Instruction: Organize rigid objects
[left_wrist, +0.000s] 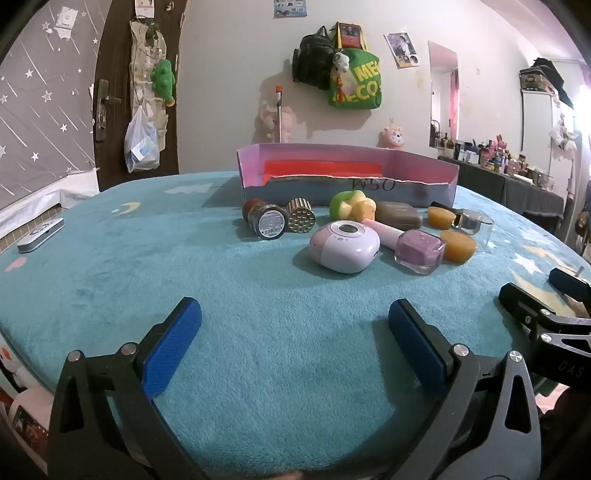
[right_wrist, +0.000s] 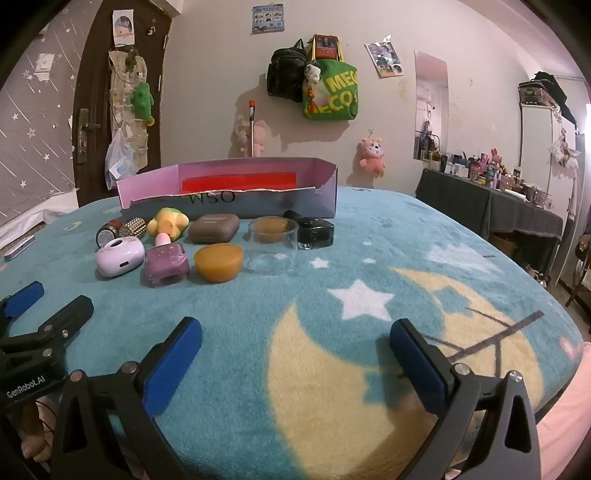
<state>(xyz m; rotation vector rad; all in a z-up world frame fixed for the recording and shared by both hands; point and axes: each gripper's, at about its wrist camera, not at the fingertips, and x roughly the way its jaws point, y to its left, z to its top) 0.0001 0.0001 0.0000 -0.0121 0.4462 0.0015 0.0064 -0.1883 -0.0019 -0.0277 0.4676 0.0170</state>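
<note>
Both the left gripper (left_wrist: 294, 345) and the right gripper (right_wrist: 295, 363) hang wide apart with nothing between their blue pads, low over the teal star-patterned fleece blanket (left_wrist: 258, 369). Ahead of them the small rigid objects, among them a lilac oval device (left_wrist: 344, 245), a purple square nail-polish bottle (right_wrist: 166, 266) and an amber round soap block (right_wrist: 218, 263), lie clustered just before the open lilac cardboard box (left_wrist: 347, 177).

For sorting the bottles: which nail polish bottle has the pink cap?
The purple bottle, beside the amber puck; the other bottle is black.
</note>
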